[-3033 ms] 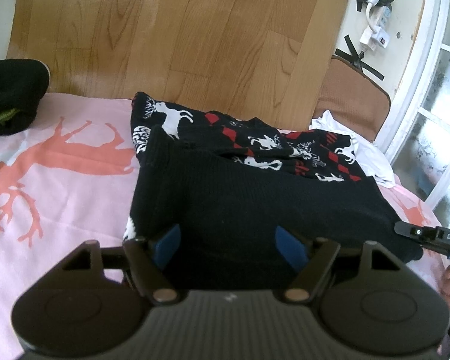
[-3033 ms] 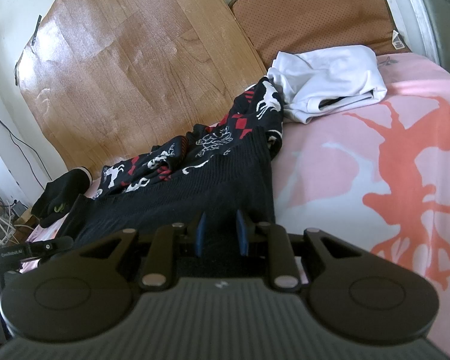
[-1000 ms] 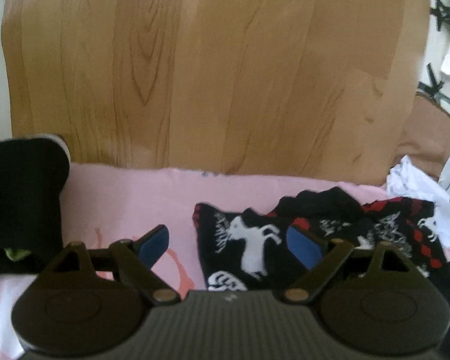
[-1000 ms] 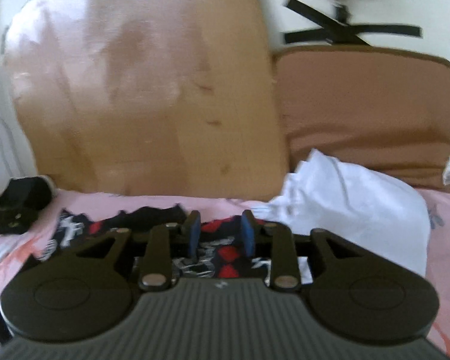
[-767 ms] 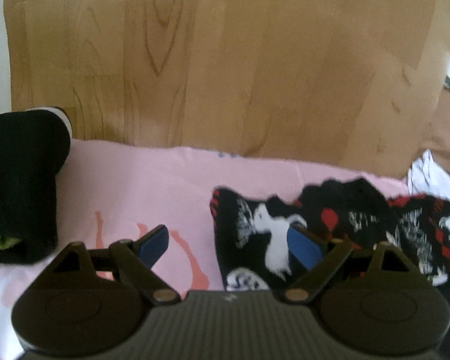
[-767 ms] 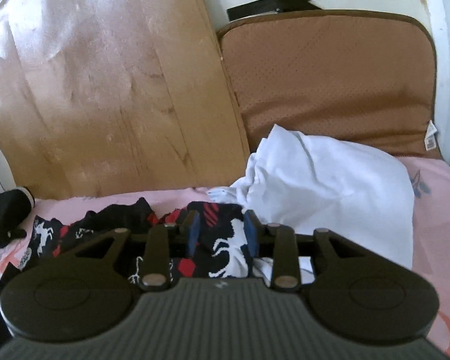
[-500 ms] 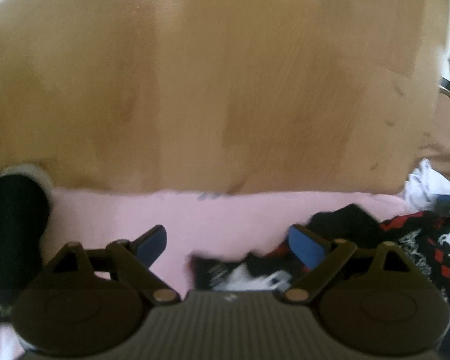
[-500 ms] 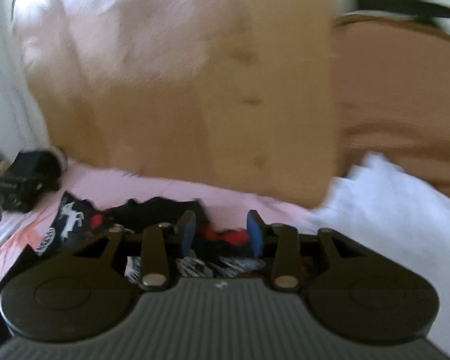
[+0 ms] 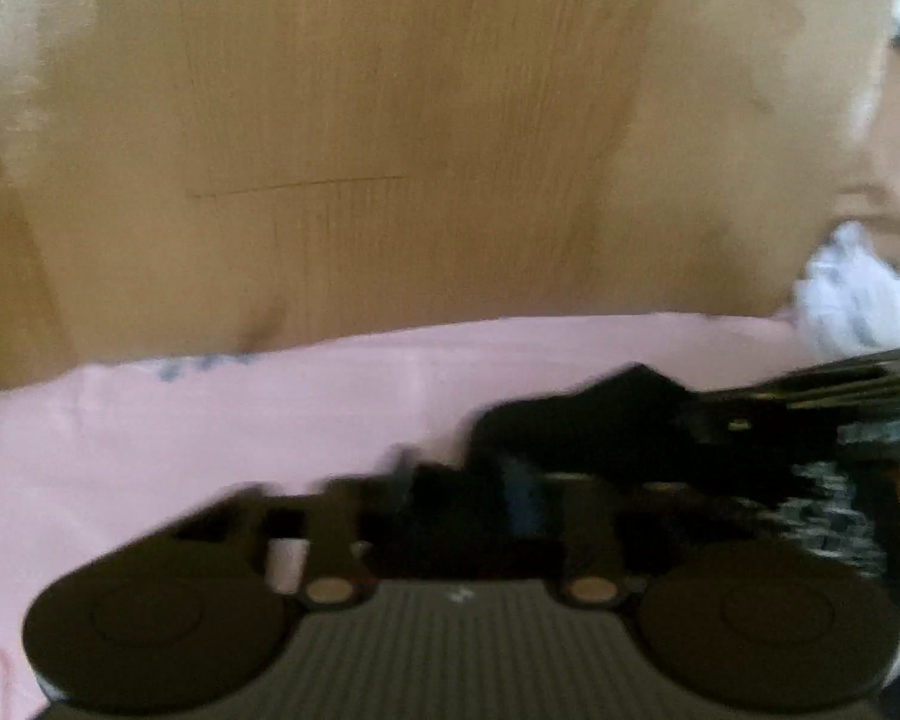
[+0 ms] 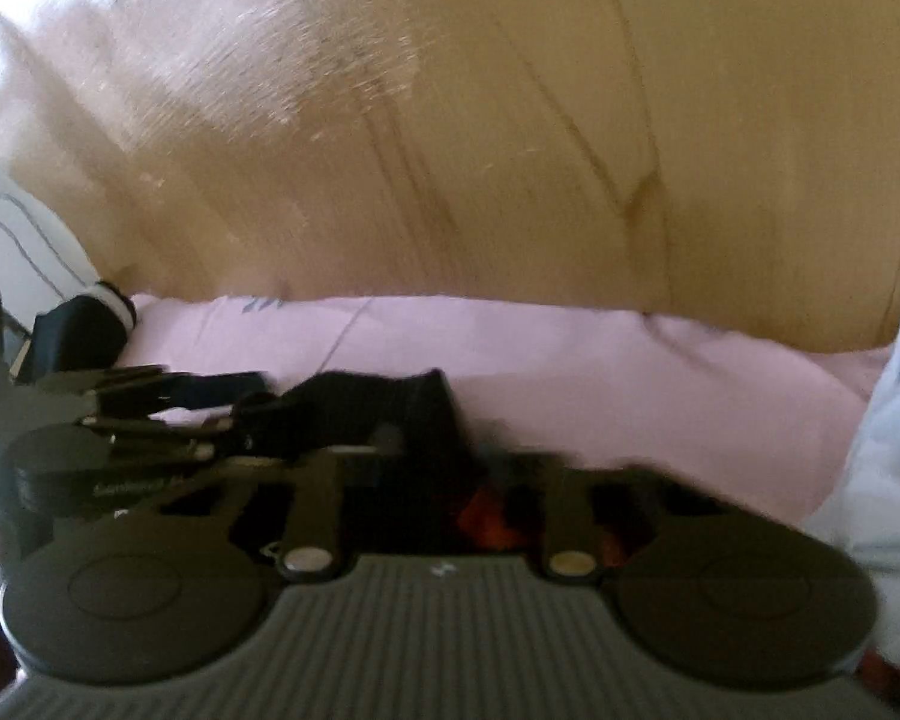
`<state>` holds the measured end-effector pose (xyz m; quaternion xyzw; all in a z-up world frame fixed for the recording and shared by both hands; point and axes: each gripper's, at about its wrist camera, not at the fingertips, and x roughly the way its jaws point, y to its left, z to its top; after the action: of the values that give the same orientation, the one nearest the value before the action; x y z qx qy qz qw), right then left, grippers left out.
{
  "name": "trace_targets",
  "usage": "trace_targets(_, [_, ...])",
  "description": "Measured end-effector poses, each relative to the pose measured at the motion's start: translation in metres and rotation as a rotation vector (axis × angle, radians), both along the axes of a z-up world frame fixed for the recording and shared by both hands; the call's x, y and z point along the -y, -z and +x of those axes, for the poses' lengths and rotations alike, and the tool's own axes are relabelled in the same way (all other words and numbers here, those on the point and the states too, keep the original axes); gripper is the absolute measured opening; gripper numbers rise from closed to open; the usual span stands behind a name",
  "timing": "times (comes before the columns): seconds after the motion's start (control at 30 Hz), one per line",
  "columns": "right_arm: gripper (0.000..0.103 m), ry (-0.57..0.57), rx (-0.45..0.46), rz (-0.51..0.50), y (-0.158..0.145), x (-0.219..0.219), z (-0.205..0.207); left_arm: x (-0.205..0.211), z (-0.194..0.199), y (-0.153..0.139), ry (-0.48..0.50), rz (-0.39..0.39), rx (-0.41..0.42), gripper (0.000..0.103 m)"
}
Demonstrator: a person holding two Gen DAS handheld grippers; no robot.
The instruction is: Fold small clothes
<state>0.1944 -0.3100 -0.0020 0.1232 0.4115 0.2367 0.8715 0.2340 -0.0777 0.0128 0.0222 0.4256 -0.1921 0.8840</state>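
Note:
The black reindeer-pattern sweater (image 9: pixel 618 414) lies on the pink blanket (image 9: pixel 270 408); both views are blurred by motion. My left gripper (image 9: pixel 462 492) has its fingers close together on dark sweater fabric at its far edge. My right gripper (image 10: pixel 444 468) also has its fingers drawn in on the sweater (image 10: pixel 366 402), with red pattern (image 10: pixel 486 516) showing just under them. Each gripper shows in the other's view, the right one at the right edge (image 9: pixel 840 402), the left one at the left (image 10: pixel 120 420).
A wood-grain board (image 9: pixel 390 150) stands along the wall behind the bed. White clothing lies at the right (image 9: pixel 852 300) (image 10: pixel 894 420). A rolled black garment (image 10: pixel 84 330) lies at the far left of the blanket.
Both grippers moved forward to the sweater's far edge. The left fingers went from wide open to closed on fabric; the right fingers also narrowed. The two grippers came close together.

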Motion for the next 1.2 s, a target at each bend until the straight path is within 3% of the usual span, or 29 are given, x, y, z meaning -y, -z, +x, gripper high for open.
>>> trace_targets(0.2, [0.012, -0.020, 0.221, 0.015, -0.073, 0.000, -0.070, 0.001, -0.052, -0.056, 0.032, -0.045, 0.169, 0.012])
trace_targets(0.33, [0.012, -0.055, 0.339, -0.016, -0.111, 0.002, -0.148, -0.011, -0.129, -0.104, 0.078, -0.103, 0.298, 0.012])
trace_targets(0.47, [0.012, -0.106, 0.410, -0.040, -0.113, -0.001, -0.241, -0.025, -0.229, -0.110, 0.140, -0.081, 0.403, 0.012])
trace_targets(0.63, [0.012, -0.087, 0.393, -0.060, -0.061, -0.001, -0.340, -0.037, -0.321, -0.064, 0.168, -0.075, 0.338, 0.013])
trace_targets(0.77, [0.017, 0.029, 0.346, -0.107, -0.002, -0.010, -0.377, -0.037, -0.350, -0.010, 0.172, 0.003, 0.232, 0.023])
trace_targets(0.87, [0.025, 0.040, 0.356, -0.104, 0.000, -0.005, -0.391, -0.057, -0.363, -0.010, 0.167, -0.037, 0.193, 0.024])
trace_targets(0.93, [0.029, 0.040, 0.378, -0.053, -0.012, 0.011, -0.397, -0.078, -0.367, -0.025, 0.152, -0.124, 0.189, 0.025])
trace_targets(1.07, [0.038, 0.230, 0.424, 0.047, -0.032, 0.057, -0.395, -0.130, -0.363, -0.057, -0.011, -0.272, 0.257, 0.049])
trace_targets(1.17, [0.053, 0.418, 0.407, 0.085, -0.030, 0.091, -0.380, -0.158, -0.335, -0.063, -0.207, -0.251, 0.291, 0.081])
trace_targets(1.2, [0.057, 0.457, 0.385, 0.103, -0.024, 0.098, -0.371, -0.165, -0.320, -0.060, -0.259, -0.258, 0.266, 0.084])
